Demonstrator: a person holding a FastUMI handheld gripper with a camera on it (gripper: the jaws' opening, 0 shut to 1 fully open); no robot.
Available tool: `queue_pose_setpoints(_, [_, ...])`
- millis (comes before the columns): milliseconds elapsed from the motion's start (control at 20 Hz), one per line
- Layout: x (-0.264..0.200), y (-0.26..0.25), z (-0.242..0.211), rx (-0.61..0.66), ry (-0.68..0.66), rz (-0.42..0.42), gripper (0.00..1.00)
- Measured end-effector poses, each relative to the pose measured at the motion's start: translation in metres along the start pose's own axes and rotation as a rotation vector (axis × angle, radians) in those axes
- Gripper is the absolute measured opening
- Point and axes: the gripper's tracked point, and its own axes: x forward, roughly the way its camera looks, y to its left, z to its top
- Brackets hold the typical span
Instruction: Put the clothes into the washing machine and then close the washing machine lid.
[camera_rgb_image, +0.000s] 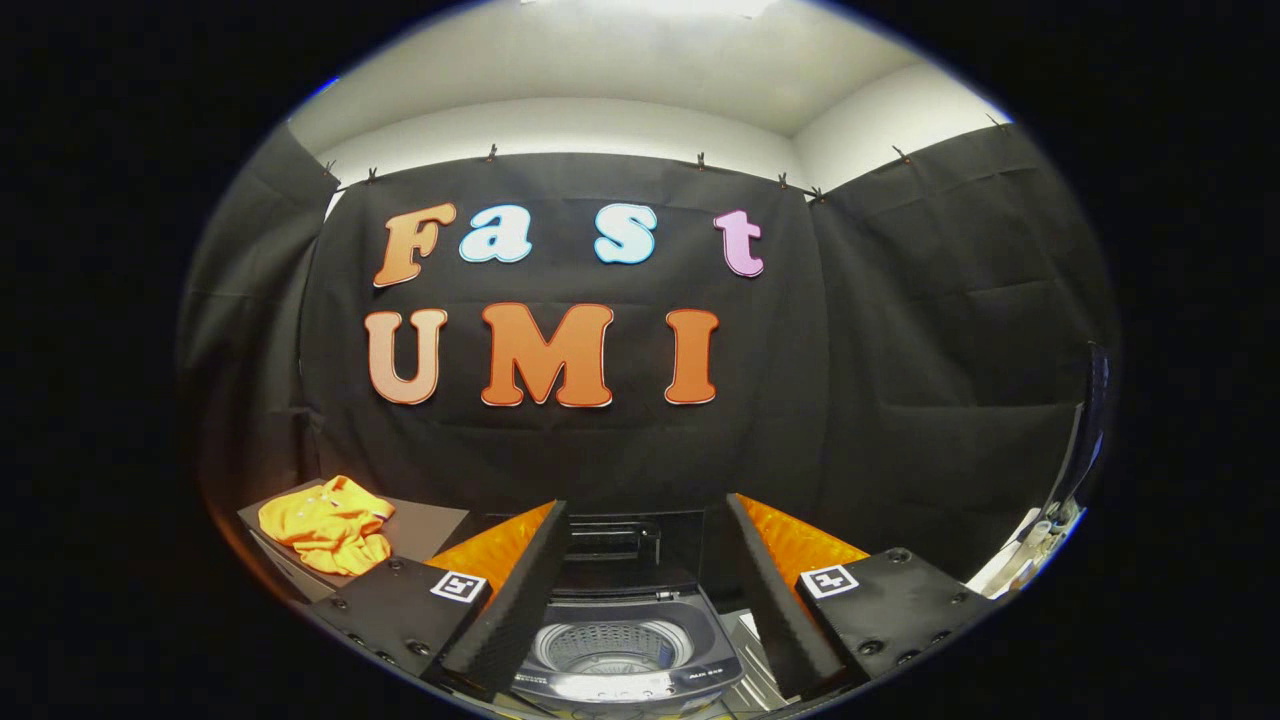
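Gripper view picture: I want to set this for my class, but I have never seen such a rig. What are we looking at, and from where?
The camera rides on hand-held tongs and looks forward along their two fingers, which stand apart with nothing between them. Just ahead, between the fingers, sits a small washing machine with its lid up, so you see into the drum. Off to the left fingers' side, an orange garment lies crumpled on a dark board. Black cloth walls the booth behind.
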Motion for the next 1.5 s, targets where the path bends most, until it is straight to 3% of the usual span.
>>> queue_pose_setpoints(550, [0.007,0.036,0.017,0.076,-0.05,0.031,0.98])
queue_pose_setpoints(650, [0.014,0.068,0.014,0.068,-0.005,0.08,0.98])
queue_pose_setpoints(750, [0.019,0.108,0.008,0.048,0.054,0.192,0.98])
queue_pose_setpoints(1000, [0.047,0.205,0.033,0.043,0.06,0.347,0.98])
queue_pose_setpoints(1200, [0.056,0.296,0.043,0.077,0.101,0.518,0.98])
queue_pose_setpoints(1500, [0.066,0.404,0.024,0.064,0.191,0.676,0.99])
